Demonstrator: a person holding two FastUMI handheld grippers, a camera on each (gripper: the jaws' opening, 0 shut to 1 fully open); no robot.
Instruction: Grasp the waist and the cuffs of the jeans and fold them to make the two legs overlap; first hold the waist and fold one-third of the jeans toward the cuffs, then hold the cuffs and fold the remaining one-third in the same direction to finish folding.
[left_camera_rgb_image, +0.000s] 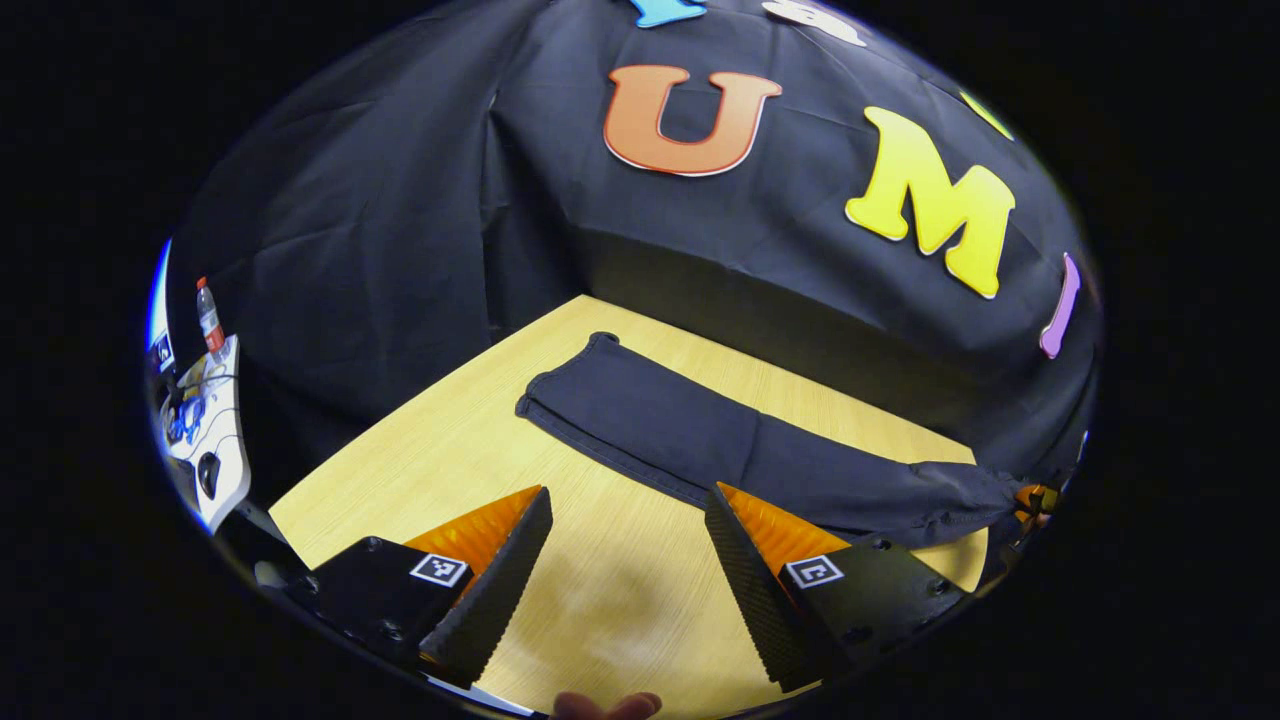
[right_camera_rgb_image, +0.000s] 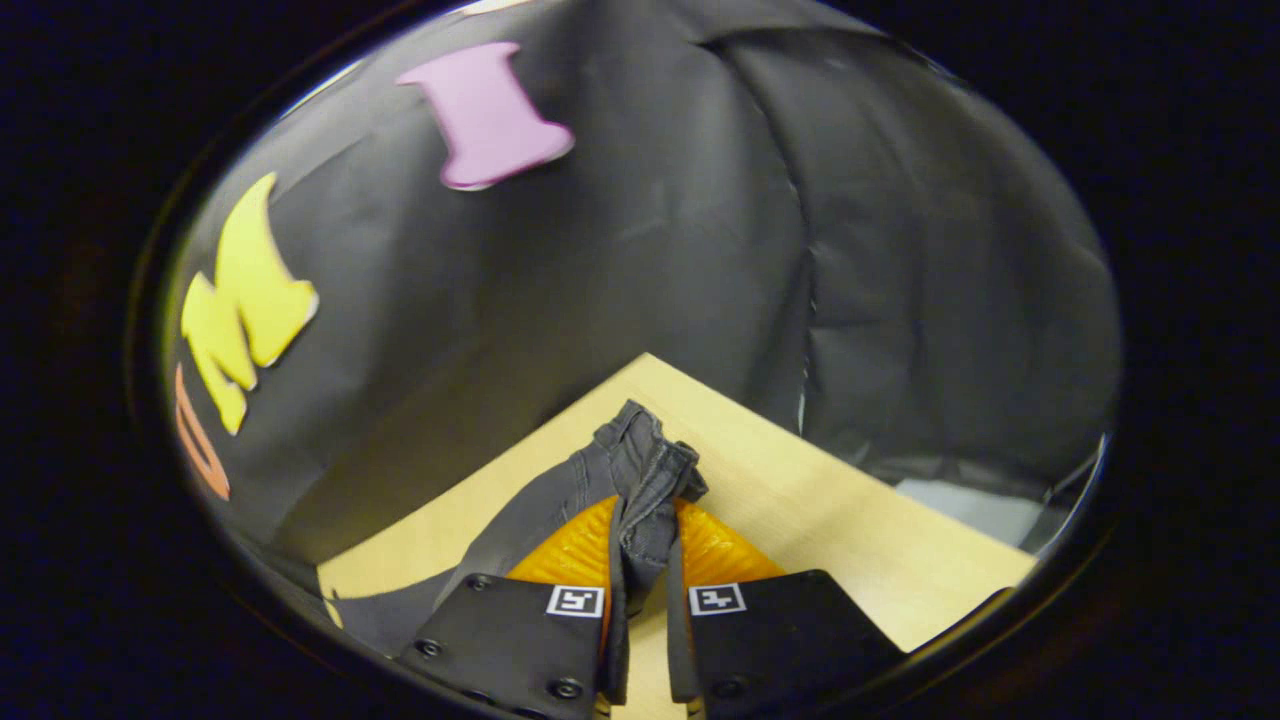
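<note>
Dark jeans lie as one long strip across the wooden table, legs overlapped. The cuffs point to the far left and the waist bunches up at the right. My left gripper hovers open above bare table on the near side of the legs, touching nothing. In the right gripper view, my right gripper is shut on the gathered waist, which sticks up between its fingers. The rest of the jeans trail off to the left.
The black cloth wall closes the table's far sides. A white side table with cables and a bottle stands beyond the left edge. A person's fingertips show at the bottom. The table corner lies just past the waist.
</note>
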